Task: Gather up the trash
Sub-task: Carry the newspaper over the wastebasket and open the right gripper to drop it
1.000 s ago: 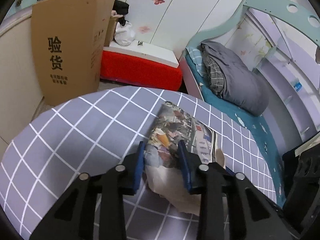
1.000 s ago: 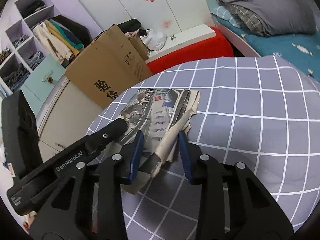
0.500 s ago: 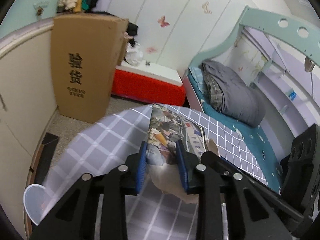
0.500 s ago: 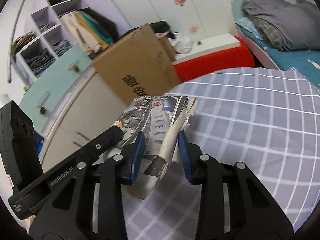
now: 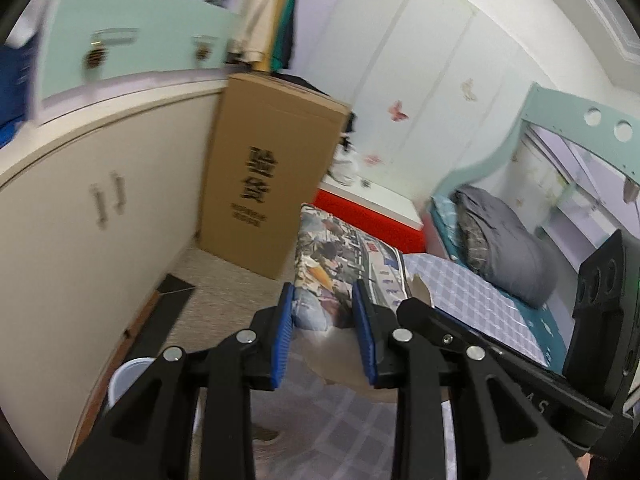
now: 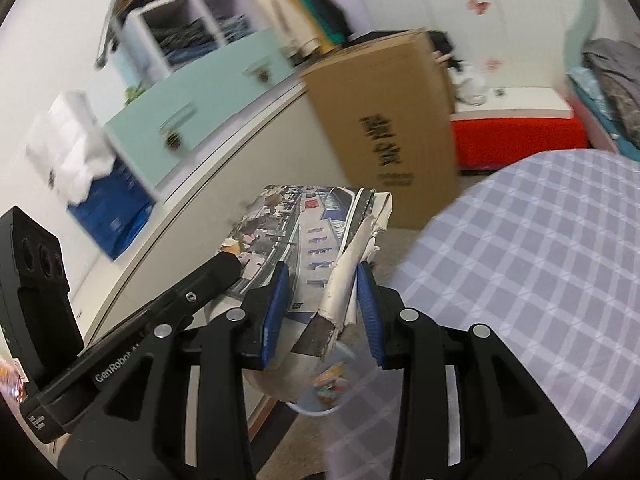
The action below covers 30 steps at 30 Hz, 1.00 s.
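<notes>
Both grippers hold one folded, printed newspaper sheet (image 5: 340, 256) in the air beyond the table's left edge. My left gripper (image 5: 323, 312) is shut on its near edge. My right gripper (image 6: 322, 296) is shut on the sheet's rolled, torn right edge (image 6: 348, 280); the sheet's printed face (image 6: 288, 220) spreads out to the left. The left gripper's arm (image 6: 192, 292) crosses the right wrist view, the right gripper's arm (image 5: 472, 344) crosses the left wrist view. A pale blue plastic bin (image 6: 328, 384) with scraps inside stands on the floor under the sheet; its rim shows in the left wrist view (image 5: 120, 376).
The round table with grey checked cloth (image 6: 520, 264) lies to the right. A tall cardboard box (image 5: 272, 184) leans on the cream cabinet (image 5: 92, 216). A red-and-white bench (image 5: 372, 216) and a bed with grey blanket (image 5: 504, 236) stand behind. Beige carpet (image 5: 224, 300) covers the floor.
Both grippers have carried the newspaper sheet up off the table and to the left, past the table's edge. The bin on the floor has come into view under it.
</notes>
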Tool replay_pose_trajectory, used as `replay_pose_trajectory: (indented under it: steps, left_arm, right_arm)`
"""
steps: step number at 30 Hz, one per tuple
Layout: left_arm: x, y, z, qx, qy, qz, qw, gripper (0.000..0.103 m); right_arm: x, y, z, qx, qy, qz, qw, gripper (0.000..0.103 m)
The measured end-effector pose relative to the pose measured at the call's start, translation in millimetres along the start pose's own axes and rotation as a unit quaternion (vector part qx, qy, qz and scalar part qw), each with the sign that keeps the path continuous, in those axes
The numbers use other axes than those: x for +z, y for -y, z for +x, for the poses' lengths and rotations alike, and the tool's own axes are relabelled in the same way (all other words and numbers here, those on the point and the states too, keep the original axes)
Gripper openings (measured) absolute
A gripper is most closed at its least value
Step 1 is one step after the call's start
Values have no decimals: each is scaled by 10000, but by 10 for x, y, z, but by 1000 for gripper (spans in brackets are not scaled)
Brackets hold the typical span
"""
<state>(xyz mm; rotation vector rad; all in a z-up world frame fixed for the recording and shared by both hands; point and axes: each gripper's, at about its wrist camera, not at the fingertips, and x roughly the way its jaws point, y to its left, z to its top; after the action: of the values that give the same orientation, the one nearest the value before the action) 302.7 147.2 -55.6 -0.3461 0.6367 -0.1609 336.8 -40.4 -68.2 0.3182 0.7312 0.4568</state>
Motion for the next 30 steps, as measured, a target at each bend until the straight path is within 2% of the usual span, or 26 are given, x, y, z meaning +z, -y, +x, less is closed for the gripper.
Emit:
replay_pose_trajectory:
  steps: [3,9,19,20,21,23,24,25,26,27,28,30]
  left_arm:
    - [-74,-429,-170,164,24,-219,9996,28]
    - [-287,-1243,-279,476,-88,-684,9965,28]
    - [-760,-2260,46,855,-575,-1362,9853,29]
    - [-799,-2352,110,933,-646,-1395,9837,29]
    - [-838,-2449,184,1015,-735,-1441,9816,28]
    - [-914,-2654,333,1225,-934,-1631,9745,35]
    - [-968,-2774,418,1393,-1054,-1741,9691,54]
    - [-1025,-2874,495,1628,-1147,-1804,9632,73]
    - [-1114,-3004,605,1997,-1273,-1826,9542,73]
    - [-1168,-3061,667,2084,-1392,-1824,9508,73]
    - [-1257,-3130,753,2084,-1609,-1870,9464,73]
    - [-1346,-3151,789,2040,-1694,-1903,9452,73]
  right_arm:
    - [-171,-373,274,172,-206,-158,9995,36]
    - [-533,-863,823,374,-655,-445,9962,36]
    - [-1110,-1135,1781,440,-1481,-539,9865,36]
    - [-1169,-1132,1893,440,-1600,-529,9847,37]
    - [-1206,-1135,1975,442,-1684,-521,9833,42]
    - [-1325,-1130,2230,360,-1939,-549,9788,50]
    - [-1363,-1110,2324,219,-1983,-597,9781,58]
    - [-1414,-1053,2442,1,-2085,-611,9761,62]
    - [-1460,-998,2523,-91,-2161,-572,9747,62]
    - [-1499,-937,2577,-163,-2228,-521,9733,62]
    - [-1537,-874,2613,-244,-2291,-463,9720,62]
    - [-1598,-828,2622,-260,-2344,-461,9707,62]
